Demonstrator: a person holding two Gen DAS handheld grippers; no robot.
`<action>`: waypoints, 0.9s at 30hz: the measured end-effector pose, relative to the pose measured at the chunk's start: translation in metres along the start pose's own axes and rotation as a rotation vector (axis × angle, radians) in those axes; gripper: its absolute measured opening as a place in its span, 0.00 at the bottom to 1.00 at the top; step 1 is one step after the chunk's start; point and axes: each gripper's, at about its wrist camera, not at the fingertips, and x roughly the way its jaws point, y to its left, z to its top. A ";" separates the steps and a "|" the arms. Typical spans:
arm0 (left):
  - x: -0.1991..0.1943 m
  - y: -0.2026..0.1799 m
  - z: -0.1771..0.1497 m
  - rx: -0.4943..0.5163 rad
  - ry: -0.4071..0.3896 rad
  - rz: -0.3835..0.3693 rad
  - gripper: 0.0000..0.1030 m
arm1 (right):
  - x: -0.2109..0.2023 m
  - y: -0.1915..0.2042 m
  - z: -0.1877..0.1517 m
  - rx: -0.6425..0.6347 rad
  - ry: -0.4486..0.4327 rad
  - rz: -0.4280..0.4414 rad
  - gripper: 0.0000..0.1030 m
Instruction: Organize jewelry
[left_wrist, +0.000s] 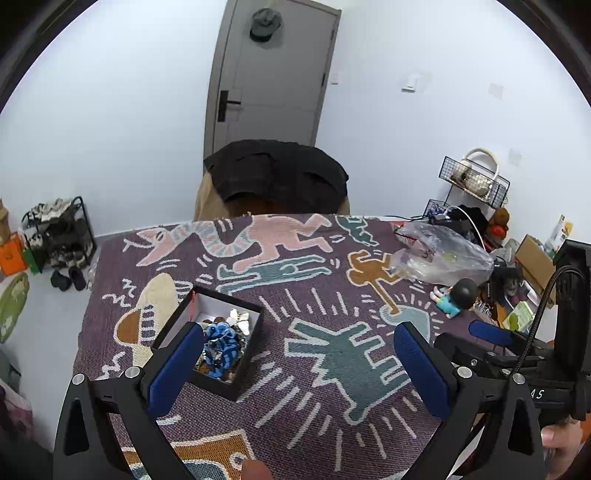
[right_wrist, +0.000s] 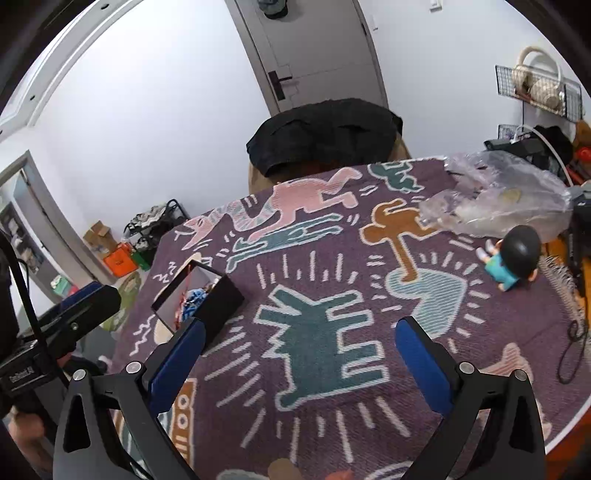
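A small black jewelry box stands open on the patterned purple cloth, left of centre. Inside lie a blue beaded piece and shiny silver and gold pieces. My left gripper hovers above the cloth with its jaws wide apart and nothing between them; its left finger overlaps the box's near corner in the picture. The right wrist view has the same box to the left. My right gripper is open and empty over the teal figure on the cloth.
A crumpled clear plastic bag and a small doll in a blue shirt lie at the table's right. A chair with a black garment stands behind the table. Clutter and cables crowd the right edge. A shoe rack stands on the floor at left.
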 end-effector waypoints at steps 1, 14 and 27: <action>-0.001 -0.001 -0.001 0.001 -0.003 0.002 1.00 | -0.003 -0.001 -0.001 -0.008 -0.007 -0.004 1.00; -0.043 -0.023 -0.016 0.007 -0.054 0.055 1.00 | -0.057 -0.010 -0.012 -0.057 -0.044 -0.011 1.00; -0.076 -0.032 -0.040 0.058 -0.139 0.094 1.00 | -0.096 -0.020 -0.013 -0.080 -0.113 -0.012 1.00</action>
